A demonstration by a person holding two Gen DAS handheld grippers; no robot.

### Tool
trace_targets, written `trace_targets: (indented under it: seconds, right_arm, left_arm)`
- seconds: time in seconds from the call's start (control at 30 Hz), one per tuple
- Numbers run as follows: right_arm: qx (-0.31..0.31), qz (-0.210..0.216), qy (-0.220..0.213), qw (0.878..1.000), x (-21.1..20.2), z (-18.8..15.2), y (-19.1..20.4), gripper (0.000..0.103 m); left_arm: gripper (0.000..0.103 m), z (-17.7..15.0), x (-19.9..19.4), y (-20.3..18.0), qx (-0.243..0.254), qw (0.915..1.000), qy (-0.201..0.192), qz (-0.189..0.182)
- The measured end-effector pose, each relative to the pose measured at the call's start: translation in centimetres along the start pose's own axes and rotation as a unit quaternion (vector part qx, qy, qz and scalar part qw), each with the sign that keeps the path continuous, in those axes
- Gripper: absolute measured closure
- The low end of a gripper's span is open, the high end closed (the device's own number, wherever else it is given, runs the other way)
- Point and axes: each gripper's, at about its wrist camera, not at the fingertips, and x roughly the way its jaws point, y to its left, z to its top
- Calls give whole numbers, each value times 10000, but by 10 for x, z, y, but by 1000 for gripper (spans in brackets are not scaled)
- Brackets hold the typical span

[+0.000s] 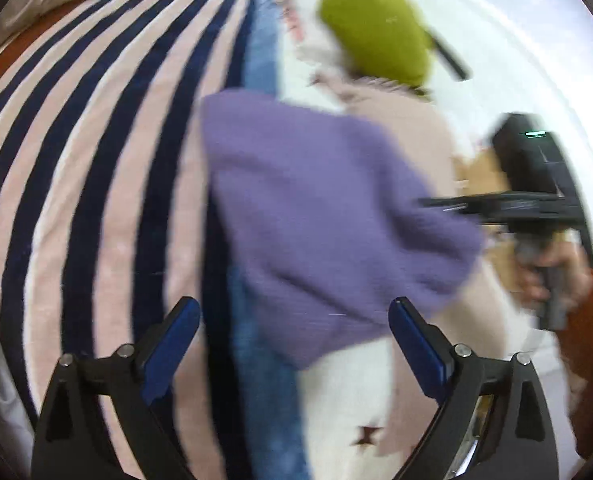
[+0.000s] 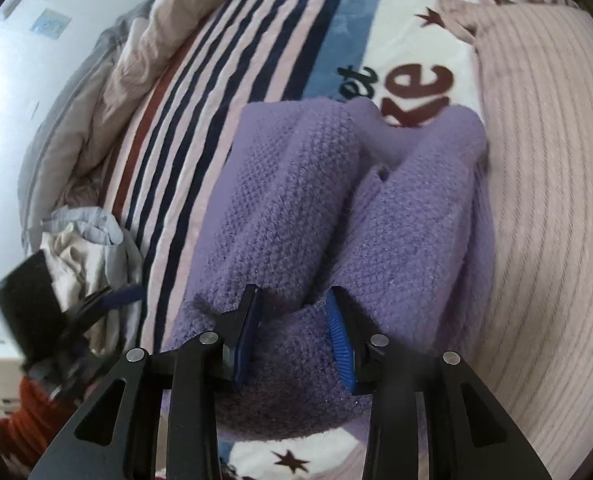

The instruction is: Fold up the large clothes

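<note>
A purple knitted sweater (image 1: 320,216) lies bunched on the striped bed blanket (image 1: 96,168). My left gripper (image 1: 294,308) is open and empty, hovering just above the sweater's near edge. My right gripper (image 2: 294,300) is shut on a thick fold of the sweater (image 2: 296,208), with the knit bulging between the blue pads (image 2: 336,328). In the left wrist view the right gripper (image 1: 448,204) shows at the sweater's right edge, held by a hand. In the right wrist view the left gripper (image 2: 108,296) shows blurred at the far left.
A pale pink ribbed garment (image 2: 544,184) lies to the right of the sweater. A green knitted garment (image 1: 376,28) lies further up the bed. Crumpled beige and grey bedding (image 2: 96,92) and light clothes (image 2: 84,248) lie along the bed's edge by the white wall.
</note>
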Motion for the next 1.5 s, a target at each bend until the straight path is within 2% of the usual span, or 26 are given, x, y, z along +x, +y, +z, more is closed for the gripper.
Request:
trace_targets:
  seconds: [0.03, 0.1, 0.23, 0.27, 0.33, 0.37, 0.43, 0.47, 0.5, 0.63, 0.7, 0.77, 0.87, 0.97, 1.03, 1.13, 1.2, 1.23, 1.33, 1.37, 1.43, 1.5]
  right_arm:
    - [99, 97, -13, 9999, -2, 1, 0, 62]
    - [287, 313, -36, 9991, -5, 7, 2, 36]
    - [242, 288, -72, 9993, -1, 19, 22, 29]
    - [132, 139, 19, 9998, 4, 20, 28, 24]
    - [-19, -216, 230, 9995, 16, 21, 36, 23]
    - [-66, -400, 288, 9988, 22, 21, 39, 24]
    - [-261, -850, 246, 9957, 27, 19, 45, 54]
    - [-342, -943, 142, 9949, 23, 17, 47, 75]
    - [-351, -924, 54, 9951, 19, 15, 47, 79]
    - [-401, -1026, -233, 9936, -15, -15, 36, 88]
    - [-190, -1108, -306, 9932, -27, -37, 17, 91]
    - [134, -1107, -314, 9933, -35, -63, -8, 93]
    - [448, -1182, -354, 9913, -42, -89, -28, 96]
    - [678, -1150, -421, 9902, -38, -107, -43, 96]
    - [752, -1142, -464, 9895, -33, -109, -46, 93]
    - [517, -1503, -474, 9861, -31, -104, -38, 68]
    - [237, -1955, -356, 9798, -28, -102, -35, 32]
    - [205, -1970, -320, 9797, -27, -102, -37, 29]
    - [387, -1670, -266, 9848, -28, -103, -46, 30]
    - [768, -1070, -183, 9911, -26, -106, -61, 30]
    - [982, -705, -20, 9927, -19, -109, -73, 30]
    - [1020, -471, 12, 9937, -14, -111, -79, 30]
  left_arm:
    - [10, 3, 14, 6, -97, 9999, 81, 53]
    - [10, 5, 30, 11, -325, 9993, 171, -15]
    - [10, 5, 49, 5, -400, 9989, 193, -112]
    - [10, 7, 51, 4, -413, 9989, 186, -130]
    - [10, 10, 56, 8, -479, 9985, 199, -165]
    - [10, 10, 57, 8, -514, 9983, 211, -187]
    - [10, 10, 55, 9, -553, 9980, 241, -209]
    - [10, 9, 53, 9, -548, 9979, 255, -243]
    - [10, 9, 49, 9, -518, 9981, 231, -259]
    - [9, 12, 28, 5, -337, 9993, -12, -135]
    - [9, 16, 22, 5, -420, 9986, -72, -315]
    - [5, 22, 19, 4, -608, 9964, -99, -588]
    - [1, 25, 29, -4, -840, 9904, 73, -1092]
    - [1, 22, 56, -15, -937, 9876, 428, -1185]
    - [1, 18, 77, -20, -1022, 9860, 702, -1118]
    - [1, 14, 90, -23, -1231, 9858, 729, -877]
    - [1, 14, 95, -23, -1375, 9839, 754, -858]
    - [1, 14, 98, -23, -1420, 9825, 820, -882]
    - [1, 14, 103, -22, -1419, 9817, 900, -899]
    - [1, 13, 103, -24, -1341, 9829, 917, -866]
    - [0, 11, 107, -28, -1059, 9859, 997, -827]
    - [1, 8, 108, -27, -1137, 9825, 1101, -979]
